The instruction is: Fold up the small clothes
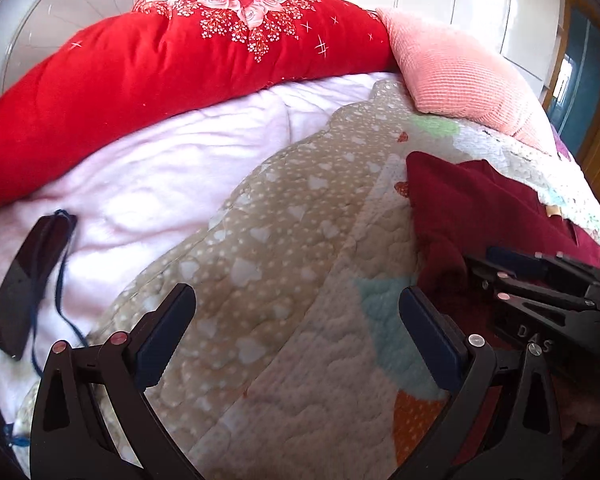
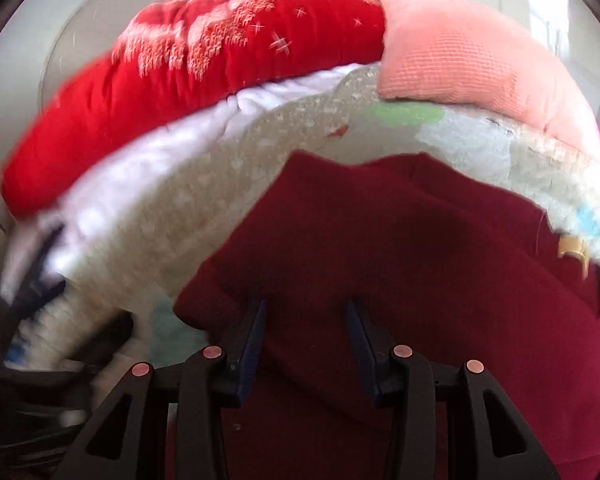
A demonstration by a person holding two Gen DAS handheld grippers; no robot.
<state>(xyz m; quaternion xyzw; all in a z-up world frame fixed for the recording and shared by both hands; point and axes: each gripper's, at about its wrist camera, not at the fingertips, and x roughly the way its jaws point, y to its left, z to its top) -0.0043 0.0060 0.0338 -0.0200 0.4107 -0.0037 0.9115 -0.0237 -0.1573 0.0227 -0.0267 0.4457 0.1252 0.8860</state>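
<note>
dark red garment (image 2: 400, 240) lies spread on the patterned quilt (image 1: 268, 248) of the bed, under and between the right tongs (image 2: 306, 322) — jaws partly apart, pads not pressing it. left tongs (image 1: 296, 312) gape wide over bare quilt, holding nothing — the garment just to their right.

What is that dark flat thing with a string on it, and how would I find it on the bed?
Start at the big red quilt across the head of the bed, then drop to the pale pink blanket below it. Near its left edge lies a black phone with a blue cord, the only dark, glossy thing among soft fabrics.
</note>
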